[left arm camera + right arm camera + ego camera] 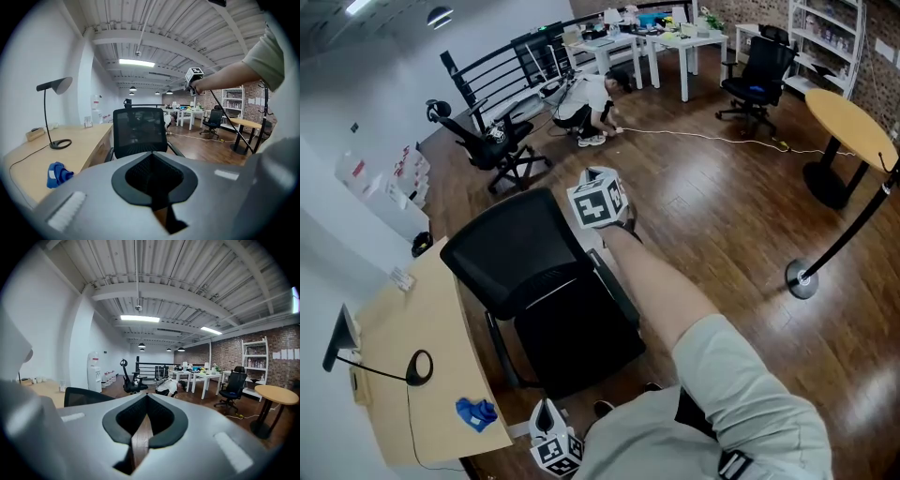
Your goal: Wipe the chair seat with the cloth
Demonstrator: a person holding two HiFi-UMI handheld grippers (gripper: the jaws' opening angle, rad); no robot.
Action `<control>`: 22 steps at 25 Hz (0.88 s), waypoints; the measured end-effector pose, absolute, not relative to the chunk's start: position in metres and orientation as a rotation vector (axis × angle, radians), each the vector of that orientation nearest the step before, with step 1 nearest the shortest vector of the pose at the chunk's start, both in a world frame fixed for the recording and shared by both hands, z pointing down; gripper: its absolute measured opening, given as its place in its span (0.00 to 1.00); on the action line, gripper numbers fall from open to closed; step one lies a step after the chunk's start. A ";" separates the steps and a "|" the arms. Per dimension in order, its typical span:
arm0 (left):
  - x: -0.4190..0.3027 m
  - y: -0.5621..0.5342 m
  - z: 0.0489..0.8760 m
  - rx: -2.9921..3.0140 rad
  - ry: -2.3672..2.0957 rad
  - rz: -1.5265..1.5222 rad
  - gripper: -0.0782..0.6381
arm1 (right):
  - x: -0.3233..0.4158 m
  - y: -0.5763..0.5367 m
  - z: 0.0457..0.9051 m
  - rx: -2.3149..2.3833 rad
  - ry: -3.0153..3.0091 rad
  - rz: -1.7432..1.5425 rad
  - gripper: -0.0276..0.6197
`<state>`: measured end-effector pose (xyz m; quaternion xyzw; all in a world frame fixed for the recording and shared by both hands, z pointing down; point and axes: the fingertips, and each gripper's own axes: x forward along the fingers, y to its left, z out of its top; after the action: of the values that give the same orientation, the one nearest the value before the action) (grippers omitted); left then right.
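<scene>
A black mesh-backed office chair (546, 292) stands beside the wooden desk (412, 328); its seat (581, 339) is bare. The blue cloth (475, 412) lies crumpled on the desk's near end and also shows in the left gripper view (57, 173), to the left of the jaws. My left gripper (553, 439) is low at the desk's near corner; its jaws (152, 157) point at the chair back (139, 131), shut and empty. My right gripper (598, 202) is raised over the chair's backrest on an outstretched arm, shut on nothing (146, 397), facing the room beyond.
A black desk lamp (405, 373) with its cable stands on the desk. Farther off are a second office chair (492, 145), a crouching person (591, 103), white tables (675, 42), a third chair (759, 73), a round table (853, 122) and a black stanchion base (802, 279).
</scene>
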<state>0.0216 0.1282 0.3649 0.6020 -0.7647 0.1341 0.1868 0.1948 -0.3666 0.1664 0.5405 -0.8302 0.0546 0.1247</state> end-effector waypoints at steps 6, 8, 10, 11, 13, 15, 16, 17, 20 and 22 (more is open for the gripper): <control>0.036 0.135 0.366 1.663 -2.169 0.384 0.12 | 0.207 -0.368 0.170 1.550 -2.435 0.166 0.05; 0.037 0.136 0.364 1.660 -2.175 0.384 0.12 | 0.207 -0.366 0.170 1.538 -2.442 0.171 0.05; 0.037 0.139 0.363 1.662 -2.177 0.384 0.12 | 0.205 -0.361 0.171 1.528 -2.445 0.174 0.05; 0.038 0.140 0.363 1.665 -2.175 0.382 0.12 | 0.204 -0.359 0.172 1.525 -2.444 0.175 0.05; 0.038 0.143 0.365 1.668 -2.171 0.375 0.12 | 0.202 -0.353 0.175 1.520 -2.440 0.176 0.05; 0.035 0.148 0.367 1.668 -2.169 0.368 0.12 | 0.199 -0.347 0.176 1.518 -2.439 0.174 0.05; 0.032 0.151 0.368 1.666 -2.169 0.365 0.12 | 0.197 -0.344 0.176 1.522 -2.436 0.169 0.05; 0.029 0.155 0.368 1.662 -2.168 0.362 0.12 | 0.196 -0.341 0.175 1.530 -2.431 0.162 0.05; 0.016 0.169 0.370 1.654 -2.167 0.351 0.12 | 0.187 -0.333 0.169 1.547 -2.419 0.139 0.05; 0.004 0.178 0.370 1.651 -2.167 0.340 0.12 | 0.175 -0.326 0.163 1.550 -2.412 0.121 0.05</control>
<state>0.0039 0.1780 0.3703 0.5897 -0.7738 0.1216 0.1968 0.1747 -0.3262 0.1630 0.5353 -0.8327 0.0417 0.1357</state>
